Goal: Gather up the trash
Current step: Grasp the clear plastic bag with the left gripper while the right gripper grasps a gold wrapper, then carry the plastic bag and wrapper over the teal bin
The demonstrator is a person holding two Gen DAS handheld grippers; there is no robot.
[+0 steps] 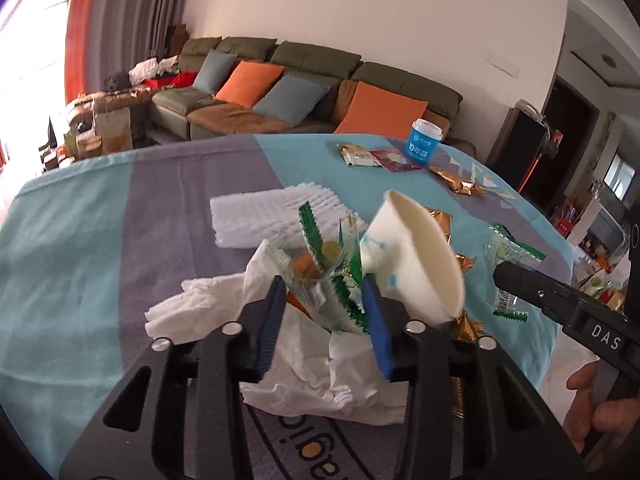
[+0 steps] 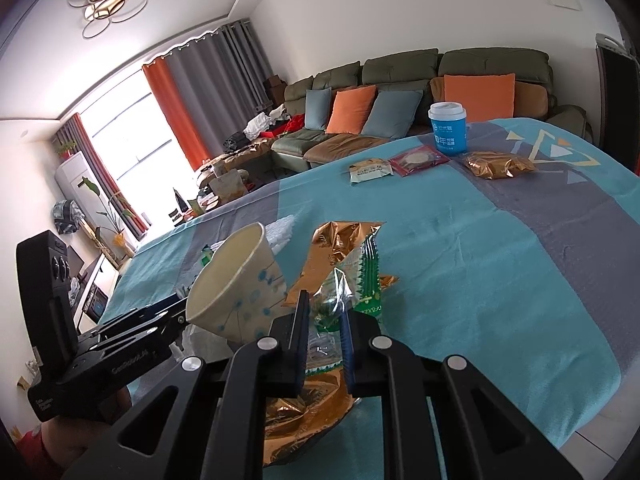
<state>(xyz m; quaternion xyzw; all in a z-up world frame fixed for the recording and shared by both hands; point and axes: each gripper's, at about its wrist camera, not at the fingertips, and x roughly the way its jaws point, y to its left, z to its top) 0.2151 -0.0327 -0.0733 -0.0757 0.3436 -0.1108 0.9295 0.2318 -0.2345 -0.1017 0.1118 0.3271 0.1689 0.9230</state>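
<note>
My left gripper [image 1: 324,284] is shut on a bundle of trash: green and clear wrappers [image 1: 320,276], a tilted cream paper cup [image 1: 416,256] and crumpled white tissue [image 1: 304,360]. The cup also shows in the right wrist view [image 2: 236,288]. My right gripper [image 2: 326,306] is shut on a green and clear wrapper [image 2: 360,280] together with a gold foil wrapper [image 2: 344,240]. Both bundles are held above the blue and grey tablecloth [image 2: 500,264], close beside each other.
A white foam sheet [image 1: 272,216] lies on the table behind the left bundle. At the far edge stand a blue lidded cup [image 2: 448,128], a pale snack packet [image 2: 370,170], a red packet [image 2: 418,159] and a gold packet [image 2: 498,165]. A sofa [image 2: 400,92] stands beyond.
</note>
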